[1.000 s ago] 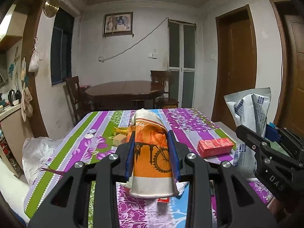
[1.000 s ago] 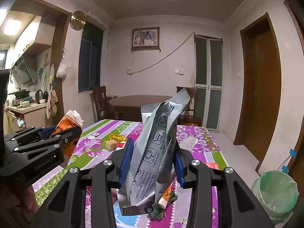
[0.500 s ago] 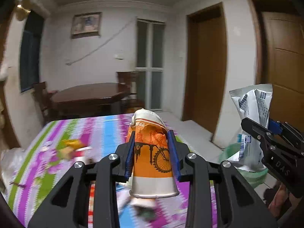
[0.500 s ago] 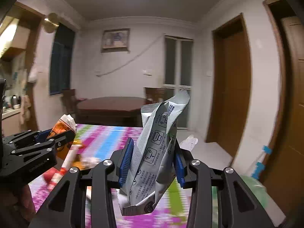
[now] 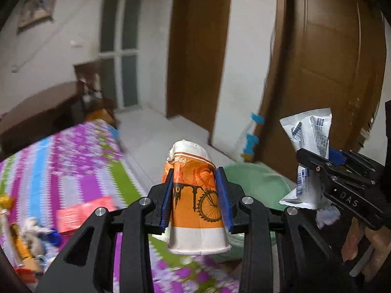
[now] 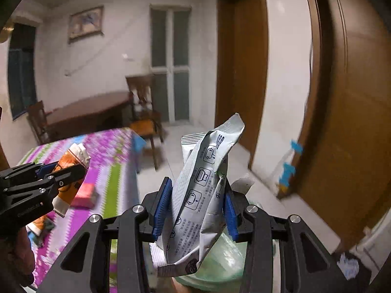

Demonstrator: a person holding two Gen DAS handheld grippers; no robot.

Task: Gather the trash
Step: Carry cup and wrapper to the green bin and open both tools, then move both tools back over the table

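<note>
The letters "DAS" stand in white on the black body of the right gripper point(image 5: 317, 171), at the frame's right. The print on the silver wrapper point(image 6: 202, 195) and the script on the orange paper cup point(image 5: 195, 195) are too small to read.

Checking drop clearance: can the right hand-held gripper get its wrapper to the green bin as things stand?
Probably yes: the right hand-held gripper holds the wrapper right above the green bin, nothing visible between.
</note>
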